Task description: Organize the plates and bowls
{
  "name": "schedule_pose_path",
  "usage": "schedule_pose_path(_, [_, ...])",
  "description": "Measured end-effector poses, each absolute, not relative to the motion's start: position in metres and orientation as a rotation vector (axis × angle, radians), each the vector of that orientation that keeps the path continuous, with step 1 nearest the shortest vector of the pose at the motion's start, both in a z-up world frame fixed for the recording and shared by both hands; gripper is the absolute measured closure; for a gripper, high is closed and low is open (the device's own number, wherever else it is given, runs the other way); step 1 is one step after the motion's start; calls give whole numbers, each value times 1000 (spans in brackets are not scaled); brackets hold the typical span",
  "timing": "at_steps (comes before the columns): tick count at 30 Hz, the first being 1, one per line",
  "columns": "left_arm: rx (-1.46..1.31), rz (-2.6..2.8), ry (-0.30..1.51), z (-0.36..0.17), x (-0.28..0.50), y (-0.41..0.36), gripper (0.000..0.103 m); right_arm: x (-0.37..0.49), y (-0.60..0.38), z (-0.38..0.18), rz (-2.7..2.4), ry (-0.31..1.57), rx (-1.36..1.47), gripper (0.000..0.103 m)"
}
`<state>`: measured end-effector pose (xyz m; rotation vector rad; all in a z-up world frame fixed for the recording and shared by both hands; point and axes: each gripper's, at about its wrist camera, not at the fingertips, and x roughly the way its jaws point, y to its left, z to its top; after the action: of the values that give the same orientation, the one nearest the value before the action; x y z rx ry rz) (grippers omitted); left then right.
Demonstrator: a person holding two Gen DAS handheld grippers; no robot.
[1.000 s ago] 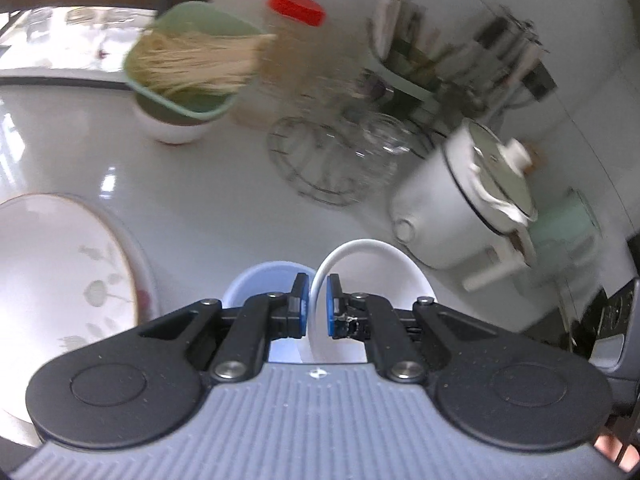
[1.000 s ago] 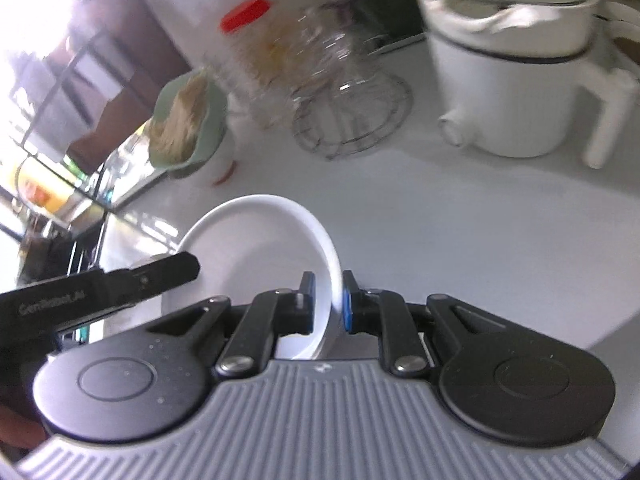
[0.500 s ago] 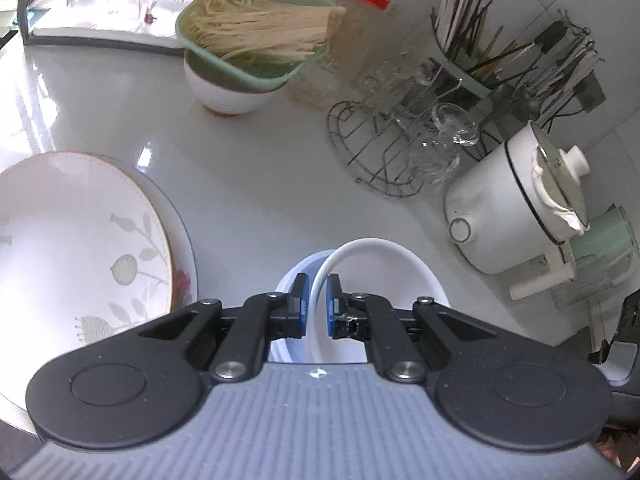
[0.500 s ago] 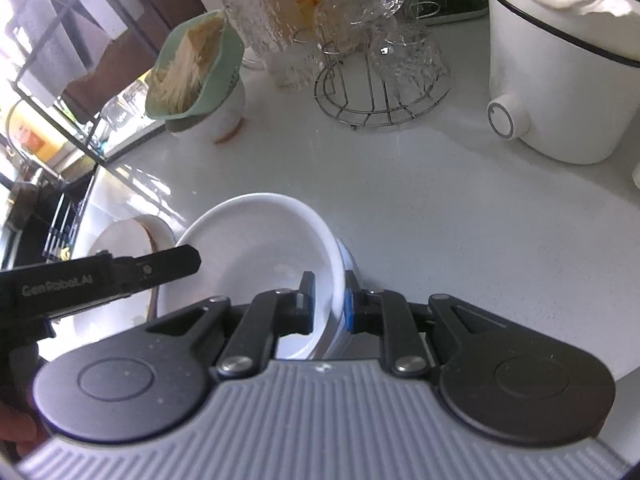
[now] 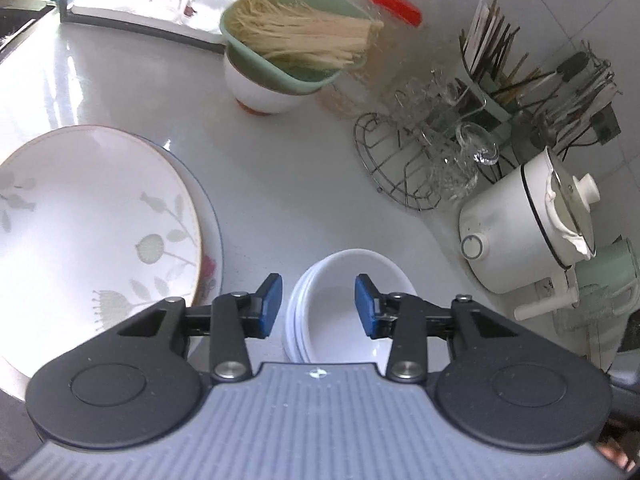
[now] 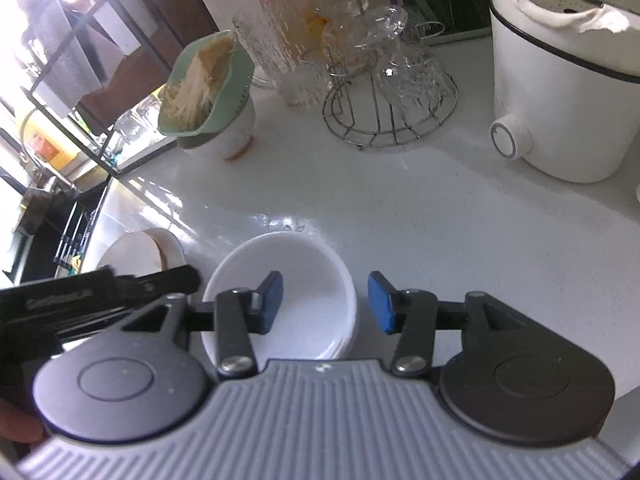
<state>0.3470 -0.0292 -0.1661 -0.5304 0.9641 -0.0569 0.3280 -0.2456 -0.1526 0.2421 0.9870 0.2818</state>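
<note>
A white bowl (image 5: 340, 280) sits nested in a stack of bowls on the white counter; it also shows in the right wrist view (image 6: 296, 272). My left gripper (image 5: 316, 308) is open and empty, its blue pads apart over the bowl's left rim. My right gripper (image 6: 326, 306) is open and empty, its pads astride the bowl's right rim. A stack of floral plates (image 5: 92, 232) lies to the left, and shows in the right wrist view (image 6: 136, 252) behind the left gripper's body (image 6: 80, 300).
A green colander of noodles (image 5: 296, 44) sits on a white bowl at the back. A wire rack of glasses (image 5: 424, 160), a red-lidded jar (image 5: 394, 4), a utensil holder (image 5: 540, 76) and a white electric pot (image 5: 528, 236) stand on the right. A sink area (image 6: 48, 208) lies far left.
Both grippers were shut on the white bowl's rim and lowered it onto the bowl stack. Both have now opened and let it go.
</note>
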Motion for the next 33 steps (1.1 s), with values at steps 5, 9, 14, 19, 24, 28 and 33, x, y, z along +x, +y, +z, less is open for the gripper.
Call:
schedule_pose_path(5, [-568, -53, 954, -167, 334, -25, 58, 337, -251, -171, 256, 1049, 293, 54])
schedule_pose_path(9, [-590, -43, 951, -170, 324, -23, 58, 340, -256, -189, 231, 1110, 380, 54])
schedule_pose_path(14, [-592, -46, 961, -173, 316, -23, 58, 339, -258, -209, 197, 1157, 479, 72])
schedule_pose_path(19, [-594, -57, 977, -175, 314, -27, 58, 334, -260, -220, 201, 1190, 604, 79])
schedule_pose_path(24, [-604, -84, 1006, -181, 316, -35, 58, 327, -263, -215, 178, 1179, 597, 89])
schedule_pose_path(28, [-581, -116, 1044, -188, 321, -46, 58, 321, -272, -213, 144, 1172, 567, 91])
schedule_pose_path(33, [-540, -182, 1096, -198, 329, -69, 58, 312, -289, -210, 99, 1159, 549, 91])
